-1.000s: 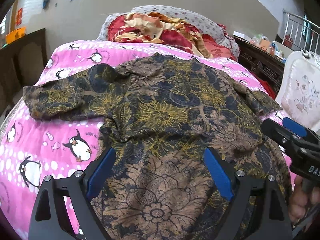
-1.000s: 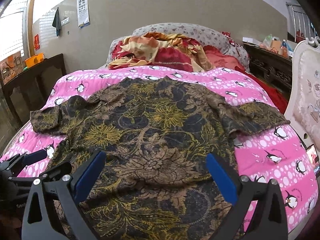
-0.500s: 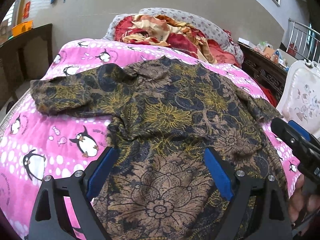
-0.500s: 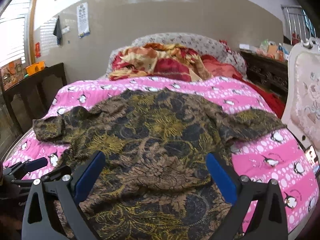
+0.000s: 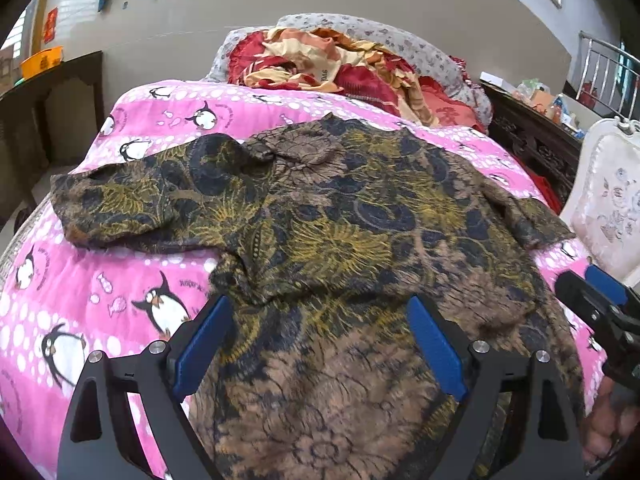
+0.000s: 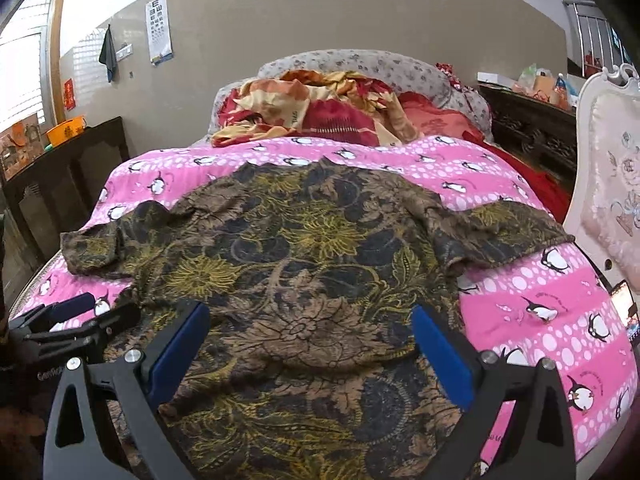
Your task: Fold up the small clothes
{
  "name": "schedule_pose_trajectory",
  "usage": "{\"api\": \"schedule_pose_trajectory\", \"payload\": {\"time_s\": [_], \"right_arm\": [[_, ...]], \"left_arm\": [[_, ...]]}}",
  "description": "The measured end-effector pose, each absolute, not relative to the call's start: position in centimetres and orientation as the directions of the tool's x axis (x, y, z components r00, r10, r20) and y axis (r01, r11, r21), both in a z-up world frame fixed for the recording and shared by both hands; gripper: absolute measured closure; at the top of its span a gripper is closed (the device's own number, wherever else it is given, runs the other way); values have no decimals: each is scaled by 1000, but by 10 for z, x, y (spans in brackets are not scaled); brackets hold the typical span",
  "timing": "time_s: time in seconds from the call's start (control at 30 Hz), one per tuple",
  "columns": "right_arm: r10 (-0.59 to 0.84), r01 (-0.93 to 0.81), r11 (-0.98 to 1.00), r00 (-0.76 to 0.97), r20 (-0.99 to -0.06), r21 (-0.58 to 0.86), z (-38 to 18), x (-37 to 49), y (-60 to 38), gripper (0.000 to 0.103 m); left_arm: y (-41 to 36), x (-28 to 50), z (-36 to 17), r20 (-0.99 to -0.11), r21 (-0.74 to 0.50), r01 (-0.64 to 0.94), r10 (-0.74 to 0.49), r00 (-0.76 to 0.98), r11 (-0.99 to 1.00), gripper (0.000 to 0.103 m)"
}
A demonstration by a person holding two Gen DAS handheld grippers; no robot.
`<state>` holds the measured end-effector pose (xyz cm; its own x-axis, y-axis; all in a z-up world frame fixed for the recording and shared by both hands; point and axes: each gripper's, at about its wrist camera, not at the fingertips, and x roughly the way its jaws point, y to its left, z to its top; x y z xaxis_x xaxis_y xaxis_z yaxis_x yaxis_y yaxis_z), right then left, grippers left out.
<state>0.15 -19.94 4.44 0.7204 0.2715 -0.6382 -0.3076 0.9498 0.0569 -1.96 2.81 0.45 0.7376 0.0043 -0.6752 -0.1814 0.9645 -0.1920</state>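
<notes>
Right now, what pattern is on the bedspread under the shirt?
Pink bedspread with white dots and penguins, clearest in the right wrist view.

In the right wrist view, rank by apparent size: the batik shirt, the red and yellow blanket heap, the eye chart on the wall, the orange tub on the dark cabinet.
1. Batik shirt, largest.
2. Red and yellow blanket heap.
3. Eye chart.
4. Orange tub, smallest.
The chart and the tub look close in size, and everything but the shirt lies farther off, so true sizes remain unsure.
</notes>
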Motion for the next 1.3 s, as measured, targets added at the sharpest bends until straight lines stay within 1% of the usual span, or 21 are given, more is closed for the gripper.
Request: {"api": "schedule_pose_trajectory", "payload": {"time_s": [0.17,0.27,0.4,0.47,0.57,0.63,0.7,0.93,1.3], "right_arm": [[251,-310,950,710,-658,28,38,21,-195,0],[236,-321,947,686,-688,5,29,40,-187,0],[193,-310,950,649,-736,-24,4,77,-178,0],[150,-285,957,632,-760,-49,-11,95,-176,0],[146,-253,967,581,-801,-7,-36,109,-180,0],[163,-231,972,529,-833,44,-57,115,-185,0],[195,-224,971,537,-821,84,-60,117,-188,0],[176,-225,973,547,-819,60,-60,117,-183,0],[169,-226,973,558,-812,47,-62,115,-185,0]], "left_arm": [[38,4,1,-684,-159,-211,47,728,964,30],[44,20,-4,-688,-127,-224,76,721,966,30],[48,44,-21,-717,-85,-242,110,688,966,30],[48,49,-34,-736,-81,-244,107,669,966,30],[45,53,-55,-775,-74,-247,100,624,966,30],[44,52,-54,-770,-74,-245,100,630,967,29],[45,52,-56,-774,-78,-248,98,625,966,28],[44,54,-57,-779,-75,-251,100,619,965,25],[45,54,-58,-777,-86,-249,91,622,965,25]]}}
